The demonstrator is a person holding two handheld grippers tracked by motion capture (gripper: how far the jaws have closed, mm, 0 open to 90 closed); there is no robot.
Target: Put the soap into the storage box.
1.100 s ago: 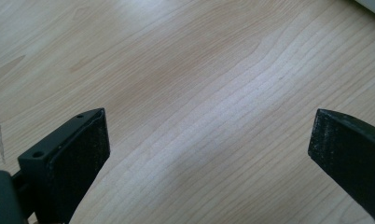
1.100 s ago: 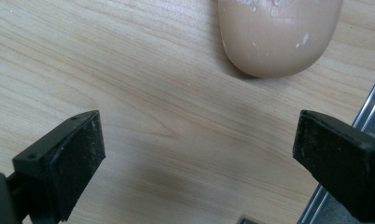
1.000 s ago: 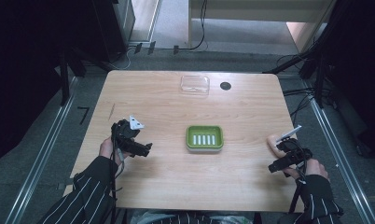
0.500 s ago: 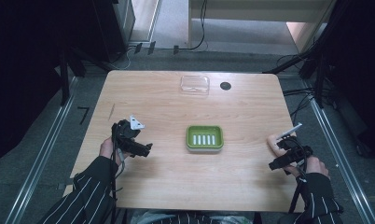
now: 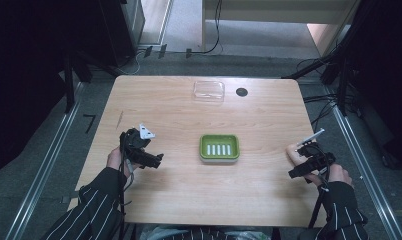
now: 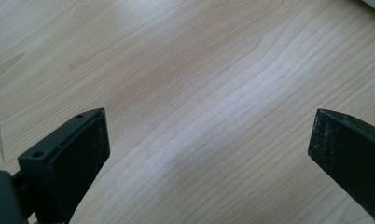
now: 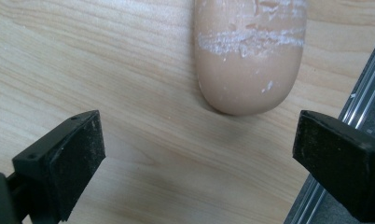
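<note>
Pale wood grain covers the surface [image 5: 269,210], a broad rounded-corner rectangle with dark floor and metal rails running along both sides, and I have wide bare stretches of it across the near half and the far left. Near the far edge I see a clear plastic lid or tray [image 5: 208,90] with a small dark round spot [image 5: 241,92] just beside it. At the centre sits a green rectangular tray [image 5: 219,148] with rounded corners, a row of short white sticks lying side by side in it, well apart from both of my hands. From above, my left gripper [image 5: 154,161] rests on the left part of the surface, its grey three-cornered plate on top, in a hand with a striped sleeve. My right gripper [image 5: 298,173] lies close to the right edge, with a pale rounded object [image 5: 292,152] just beside it. The left gripper view brings out what the overhead cannot: matte black blocky jaws spread wide over bare, finely lined wood, nothing between them. The right gripper view shows jaws equally wide, the smooth peach-coloured object [image 7: 248,56] with flaky white streaks lying on the wood ahead of them, untouched, and the metal rail beyond the edge beside the right jaw.
</note>
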